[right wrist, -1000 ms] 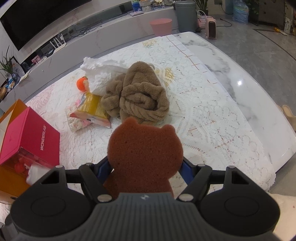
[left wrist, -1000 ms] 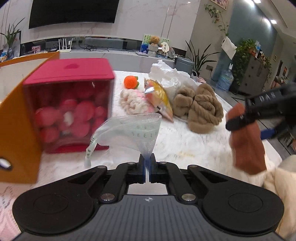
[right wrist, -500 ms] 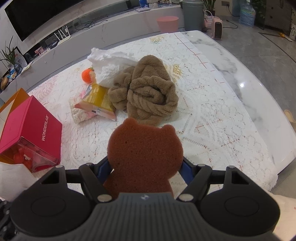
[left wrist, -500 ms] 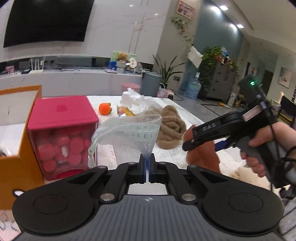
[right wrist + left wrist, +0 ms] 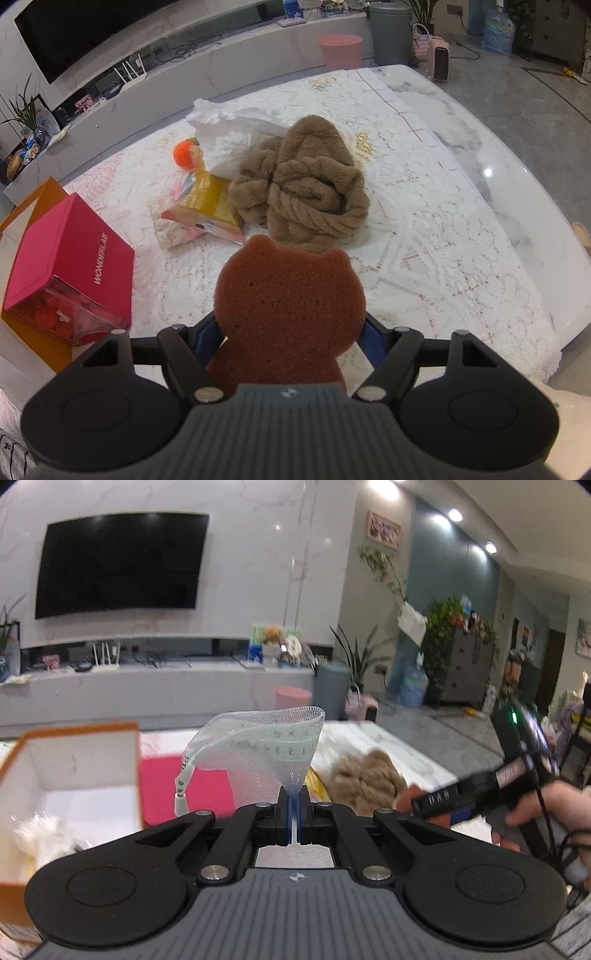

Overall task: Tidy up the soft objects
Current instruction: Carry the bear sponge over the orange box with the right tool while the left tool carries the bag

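My left gripper is shut on a white mesh pouch with a ribbon tag, held in the air above the red box and beside the open orange box. My right gripper is shut on a brown bear-shaped sponge, held above the table's front part; it also shows at the right of the left wrist view. On the lace-covered table lie a brown fluffy towel, a yellow snack packet, a pink-white knitted piece, an orange crochet fruit and a white plastic bag.
A red box marked WONDERLAB with pink balls stands at the table's left, against the orange box. The marble table edge runs along the right. A pink bin and a grey bin stand on the floor behind.
My left gripper has risen and tilted up with the mesh pouch, so the orange box's inside now shows. My right gripper has moved a little forward with the sponge.
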